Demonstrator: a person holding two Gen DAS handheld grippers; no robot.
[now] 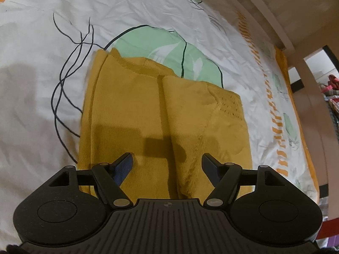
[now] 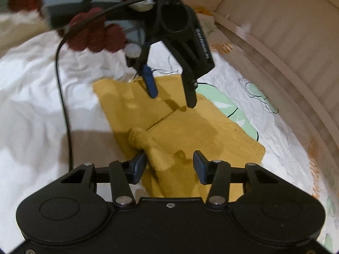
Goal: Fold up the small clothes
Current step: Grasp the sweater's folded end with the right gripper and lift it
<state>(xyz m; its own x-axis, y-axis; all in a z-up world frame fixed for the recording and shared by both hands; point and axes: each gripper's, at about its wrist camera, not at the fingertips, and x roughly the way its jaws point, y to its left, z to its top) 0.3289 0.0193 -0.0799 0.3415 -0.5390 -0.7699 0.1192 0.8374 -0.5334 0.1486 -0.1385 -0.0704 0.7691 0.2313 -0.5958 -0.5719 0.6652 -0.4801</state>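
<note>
One mustard knit garment (image 1: 161, 114) is laid on the bed sheet (image 1: 42, 97); two tools are counted; the left tool (image 1: 167, 165) is held open, empty; the right tool (image 2: 169, 167) is part-open around a fabric fold, grip uncertain; lettering on the left tool's body is blurred.

White leaf-print bedsheet (image 1: 148, 6), pale wooden bed rail (image 1: 264, 14), dim indoor light.

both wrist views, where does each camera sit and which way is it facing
Left wrist: on the left claw, angled down at the mustard knit garment on the printed bedsheet; its own open fingers show.
Right wrist: on the right claw, facing across the garment toward the left claw and the red-gloved hand holding it.
Shared: garment, bedsheet, left claw.
</note>
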